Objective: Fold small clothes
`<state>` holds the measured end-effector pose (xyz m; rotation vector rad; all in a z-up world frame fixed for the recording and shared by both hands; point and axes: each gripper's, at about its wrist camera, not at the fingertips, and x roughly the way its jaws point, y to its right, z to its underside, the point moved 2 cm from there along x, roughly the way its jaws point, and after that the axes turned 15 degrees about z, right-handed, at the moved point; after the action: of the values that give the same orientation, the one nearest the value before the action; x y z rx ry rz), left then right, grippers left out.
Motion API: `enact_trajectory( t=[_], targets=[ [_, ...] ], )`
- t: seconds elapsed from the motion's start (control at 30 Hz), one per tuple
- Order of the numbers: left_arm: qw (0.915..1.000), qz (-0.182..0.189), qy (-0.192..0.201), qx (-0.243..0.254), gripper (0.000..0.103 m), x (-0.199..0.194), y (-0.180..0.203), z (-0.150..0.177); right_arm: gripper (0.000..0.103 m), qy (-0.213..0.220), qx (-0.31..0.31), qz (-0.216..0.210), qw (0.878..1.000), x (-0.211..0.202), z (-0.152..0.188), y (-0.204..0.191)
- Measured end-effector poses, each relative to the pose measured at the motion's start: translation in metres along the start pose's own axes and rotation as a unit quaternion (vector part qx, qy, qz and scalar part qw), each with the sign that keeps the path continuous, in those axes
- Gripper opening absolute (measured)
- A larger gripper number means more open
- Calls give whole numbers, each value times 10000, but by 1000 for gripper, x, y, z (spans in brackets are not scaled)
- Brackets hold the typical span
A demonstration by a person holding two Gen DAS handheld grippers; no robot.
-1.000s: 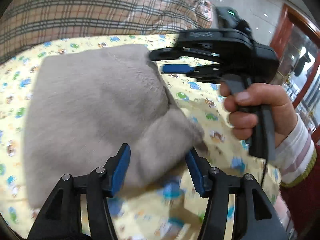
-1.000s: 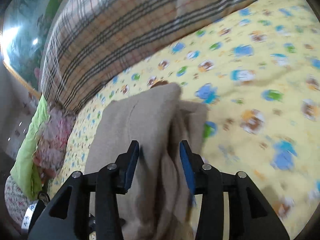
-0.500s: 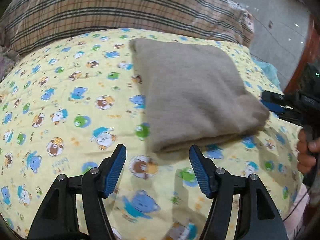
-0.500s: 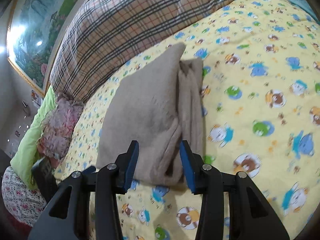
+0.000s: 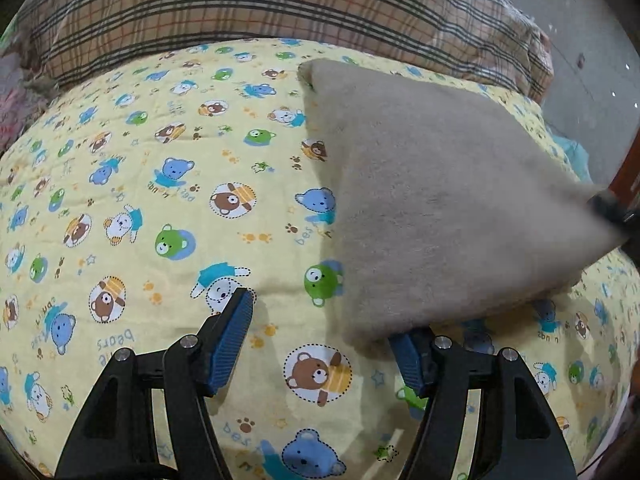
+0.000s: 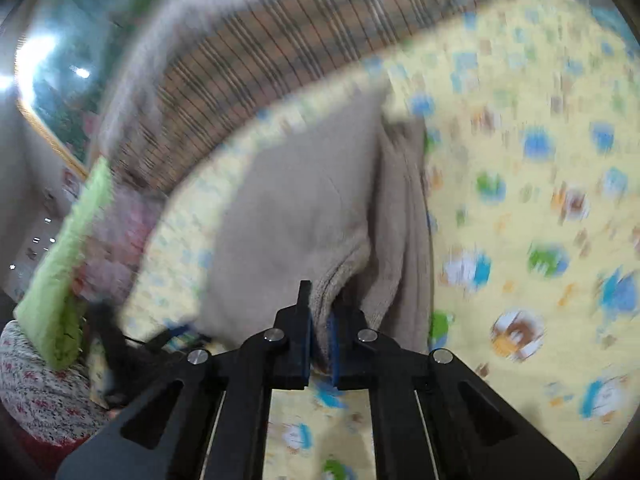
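Note:
A folded beige fleece garment (image 5: 440,200) lies on the yellow bear-print blanket (image 5: 160,200). Its right corner is lifted, and its near edge hangs over my right finger in the left wrist view. My left gripper (image 5: 326,344) is open and empty, low over the blanket at the garment's near left corner. In the blurred right wrist view my right gripper (image 6: 320,344) is shut on the near ribbed edge of the garment (image 6: 300,208). Part of the right gripper shows at the garment's right corner (image 5: 612,208).
A plaid pillow or quilt (image 5: 280,4) runs along the far side of the blanket. A green cushion (image 6: 68,264) and floral bedding (image 6: 40,392) lie at the left in the right wrist view. Bare floor (image 5: 592,40) shows beyond the bed's right corner.
My right gripper has closed on the garment's edge and its view is now blurred with motion. My left gripper has moved in close to the garment's near corner, whose right side has lifted.

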<state>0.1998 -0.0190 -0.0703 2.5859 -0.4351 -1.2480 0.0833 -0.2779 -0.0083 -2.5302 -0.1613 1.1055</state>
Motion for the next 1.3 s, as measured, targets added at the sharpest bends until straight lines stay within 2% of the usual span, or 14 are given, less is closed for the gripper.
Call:
enact_trajectory(
  t=[0.1, 0.2, 0.3, 0.4, 0.57, 0.7, 0.73, 0.83, 0.9, 0.97, 1.03, 1.07, 1.13, 1.3],
  targets=[
    [10000, -4, 24, -22, 68, 0, 0, 1, 8, 243, -109, 234, 9994, -18, -5, 4],
    [10000, -11, 23, -21, 68, 1, 0, 2, 7, -79, -121, 546, 9984, 4, 7, 17],
    [9999, 92, 17, -112, 69, -1, -2, 5, 7, -319, 67, 642, 9974, 22, 20, 29],
    [9998, 128, 6, -161, 69, -1, -3, 5, 7, -336, 154, 669, 9971, 30, 26, 32],
    [9996, 146, -136, -174, 70, -5, -1, 7, 7, -305, -57, 868, 9957, 32, 23, 24],
    [9994, 229, -180, -177, 69, -19, -1, 19, 16, -214, -116, 913, 9955, 17, 23, 21],
    [9992, 274, -188, -200, 69, -23, -1, 23, 21, -171, -101, 932, 9955, 13, 22, 21],
    [9977, 583, -197, -299, 69, -34, 0, 27, 35, 25, 194, 808, 9965, 1, 18, 31],
    [9959, 795, -223, -361, 69, -39, 3, 24, 35, 67, 331, 729, 9968, -2, 14, 36],
    [9943, 951, -217, -436, 71, -41, 6, 14, 36, 47, 388, 683, 9969, -1, 10, 39],
    [9924, 1086, -182, -546, 81, -40, 7, 0, 40, 6, 413, 620, 9972, 3, 5, 39],
    [9921, 1106, -155, -577, 82, -39, 7, -7, 42, -2, 406, 607, 9973, 5, 3, 38],
    [9914, 1124, -148, -652, 85, -34, 7, -25, 59, 31, 391, 525, 9978, 9, -5, 35],
    [9910, 1100, -272, -718, 85, -5, 6, -64, 63, 12, 320, 290, 9991, 26, -26, 28]
  ],
)
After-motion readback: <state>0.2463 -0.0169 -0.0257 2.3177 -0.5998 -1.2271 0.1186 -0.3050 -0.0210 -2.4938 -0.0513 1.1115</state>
